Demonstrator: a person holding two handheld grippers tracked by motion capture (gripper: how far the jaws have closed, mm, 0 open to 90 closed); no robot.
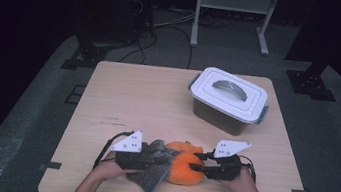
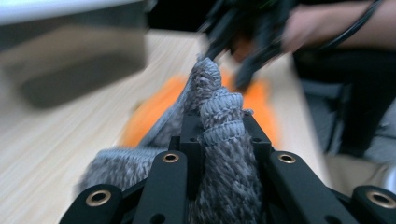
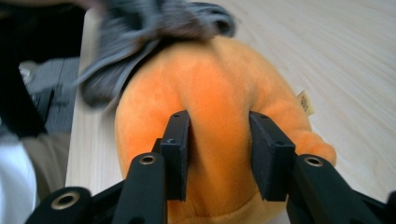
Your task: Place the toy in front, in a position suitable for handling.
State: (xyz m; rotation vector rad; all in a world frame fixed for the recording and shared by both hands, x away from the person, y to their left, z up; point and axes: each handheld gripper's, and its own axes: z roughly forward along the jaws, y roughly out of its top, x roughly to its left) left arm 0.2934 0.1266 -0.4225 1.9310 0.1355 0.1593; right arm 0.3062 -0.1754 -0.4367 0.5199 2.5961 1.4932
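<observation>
An orange plush toy (image 1: pixel 184 168) lies near the table's front edge, between both hands. My right gripper (image 1: pixel 198 161) comes in from the right, its jaws pressed into a fold of the plush toy (image 3: pixel 215 121). A grey knitted cloth (image 1: pixel 153 167) drapes over the toy's left side. My left gripper (image 1: pixel 157 159) is shut on the grey knitted cloth (image 2: pixel 222 116), which bunches up between its jaws. In the left gripper view the orange plush toy (image 2: pixel 154 109) lies blurred behind the cloth. The grey cloth (image 3: pixel 154 23) rests on the toy's far side in the right gripper view.
A white lidded storage box (image 1: pixel 228 99) with a grey handle stands at the table's back right. The wooden table (image 1: pixel 148 98) has bare surface at the left and middle. A metal stand (image 1: pixel 233 9) is on the floor behind.
</observation>
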